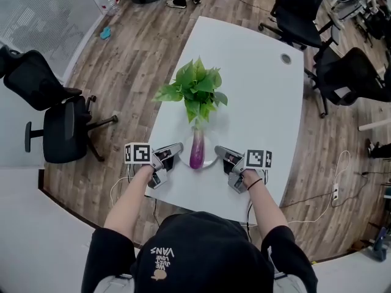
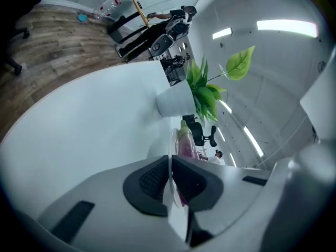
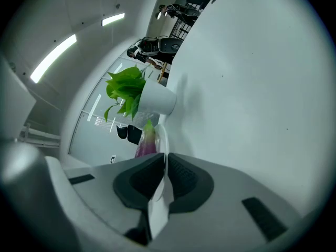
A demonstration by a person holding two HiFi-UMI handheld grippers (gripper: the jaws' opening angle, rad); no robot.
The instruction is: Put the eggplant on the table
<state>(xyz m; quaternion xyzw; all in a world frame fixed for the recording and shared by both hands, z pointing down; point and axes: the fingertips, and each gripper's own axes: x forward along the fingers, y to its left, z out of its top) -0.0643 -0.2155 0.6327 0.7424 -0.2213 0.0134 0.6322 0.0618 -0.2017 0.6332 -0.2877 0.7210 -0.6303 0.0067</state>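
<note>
Eggplant (image 1: 197, 150) is seen lying on a white plate (image 1: 209, 161). The plate's rim is pinched on opposite sides by the left gripper (image 1: 178, 149) and the right gripper (image 1: 219, 152), each with jaws closed narrowly on the thin edge. The plate is held low over the near end of a white table (image 1: 256, 90); whether it rests there cannot be told. Just beyond the eggplant, a potted plant (image 1: 195, 90) is set. Black chairs (image 1: 58, 118) are ranged around on the wood floor (image 1: 146, 47).
</note>
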